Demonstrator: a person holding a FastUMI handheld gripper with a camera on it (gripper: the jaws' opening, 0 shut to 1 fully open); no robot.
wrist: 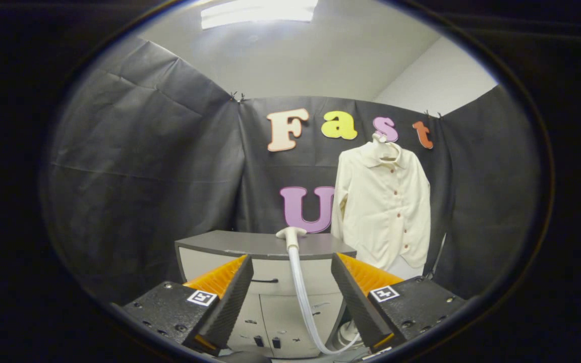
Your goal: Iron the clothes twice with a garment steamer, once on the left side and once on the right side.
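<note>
Here the gripper (292, 297) was seen spread wide, its two fingers (230, 302) well apart and nothing pinched or touched between them. Just ahead, one grey cabinet (220, 247) was noted, with one white steamer head (291, 234) laid on its top and one pale hose (303, 302) trailing down its front. Beyond, one cream shirt (384, 206) was hung on a hanger (384, 143) against the booth wall.

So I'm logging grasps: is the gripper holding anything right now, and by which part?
Nothing is held. The gripper is open, and the white steamer head on the grey cabinet lies beyond its fingers.
</note>
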